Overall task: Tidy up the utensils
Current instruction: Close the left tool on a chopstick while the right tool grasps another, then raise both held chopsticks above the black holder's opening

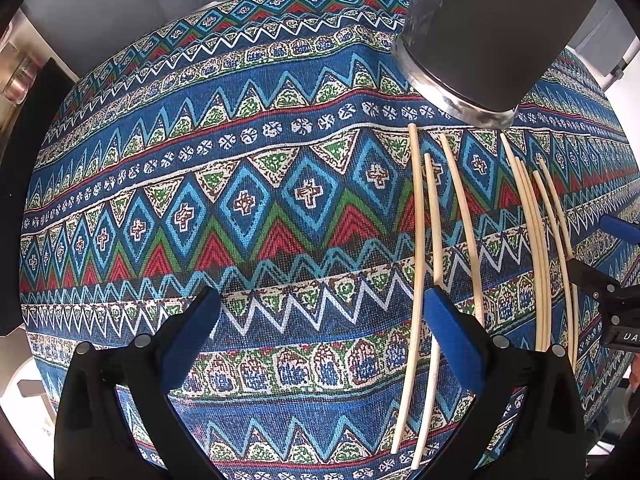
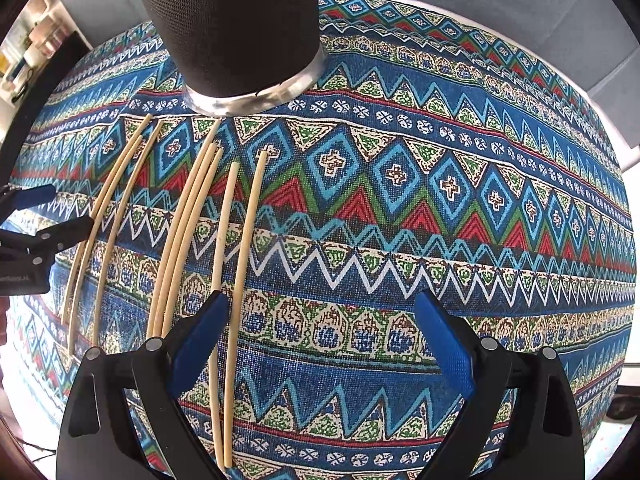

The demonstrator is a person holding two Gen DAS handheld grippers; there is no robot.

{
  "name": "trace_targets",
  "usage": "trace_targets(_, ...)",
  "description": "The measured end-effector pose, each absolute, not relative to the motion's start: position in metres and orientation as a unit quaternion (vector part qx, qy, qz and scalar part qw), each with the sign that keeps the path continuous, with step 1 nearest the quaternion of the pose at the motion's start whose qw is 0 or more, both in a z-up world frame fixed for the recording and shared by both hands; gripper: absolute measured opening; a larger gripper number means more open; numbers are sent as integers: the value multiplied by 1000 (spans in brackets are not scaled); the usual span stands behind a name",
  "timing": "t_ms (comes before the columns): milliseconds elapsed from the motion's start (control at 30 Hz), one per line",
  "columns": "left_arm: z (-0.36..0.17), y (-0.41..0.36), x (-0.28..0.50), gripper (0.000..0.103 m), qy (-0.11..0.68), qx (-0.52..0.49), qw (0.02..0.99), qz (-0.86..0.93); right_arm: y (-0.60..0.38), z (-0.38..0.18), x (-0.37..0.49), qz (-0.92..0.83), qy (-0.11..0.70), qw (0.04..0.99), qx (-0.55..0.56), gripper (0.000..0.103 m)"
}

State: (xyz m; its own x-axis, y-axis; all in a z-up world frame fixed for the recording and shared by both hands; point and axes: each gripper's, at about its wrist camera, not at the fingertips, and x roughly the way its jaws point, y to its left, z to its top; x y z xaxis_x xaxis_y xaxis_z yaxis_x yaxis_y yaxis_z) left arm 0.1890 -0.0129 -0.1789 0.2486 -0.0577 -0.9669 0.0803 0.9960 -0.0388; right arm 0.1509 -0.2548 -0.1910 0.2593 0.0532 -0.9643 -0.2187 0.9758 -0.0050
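Left wrist view: the left gripper point(image 1: 320, 312) hovers low over a patterned tablecloth point(image 1: 248, 200), fingers spread wide, nothing between the blue pads point(image 1: 444, 332). The right finger sits over the near ends of a few chopsticks point(image 1: 420, 240), which lie flat on the cloth at centre right of the frame, running from the near edge away toward the holder. Whether the pad touches them cannot be told. A second cluster of chopsticks point(image 1: 536, 240) lies further right, apart from the first. A dark mesh holder point(image 1: 480, 32) with a metal base rim stands upright at upper right, just beyond the far tips of the sticks.

At the right edge of this view the right gripper point(image 1: 612, 264) enters, level with the cloth, close beside the outer cluster.

Right wrist view: the right gripper point(image 2: 320, 312) also hovers above the cloth point(image 2: 440, 220), fingers spread, holding nothing. Its left finger point(image 2: 196, 344) overlaps the near part of two chopsticks point(image 2: 240, 260) at lower centre left. More chopsticks point(image 2: 180, 232) fan out to the left of them, and three more point(image 2: 104, 216) lie further left. The holder point(image 2: 232, 20) stands at upper centre left, its base near the far tips. The left gripper point(image 2: 44, 216) shows at the left edge, beside the outermost sticks.
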Motion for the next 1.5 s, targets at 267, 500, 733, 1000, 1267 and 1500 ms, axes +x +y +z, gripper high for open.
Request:
trace_targets(267, -167, -7, 180, 60, 601, 11, 798, -52, -262, -180, 148, 95, 595, 795, -71, 22)
trace_targets(500, -158, 28, 170, 6, 620, -4, 783, -52, -298, -178, 156, 73, 605, 792, -43, 4)
trace_targets(733, -152, 56, 158, 5, 634, -39, 771, -47, -334, -167, 147, 67, 607, 791, 11, 5)
trace_targets(1000, -118, 75, 151, 5, 619, -51, 782, -42, -363, -130, 141, 81, 584, 807, 46, 5)
trace_targets(1267, -71, 74, 143, 5, 586, -46, 808, -42, -338, -97, 127, 103, 550, 827, 54, 5)
trace_targets(1500, -17, 48, 141, 5, 543, -15, 838, -54, -324, -58, 135, 124, 512, 849, 52, 5)
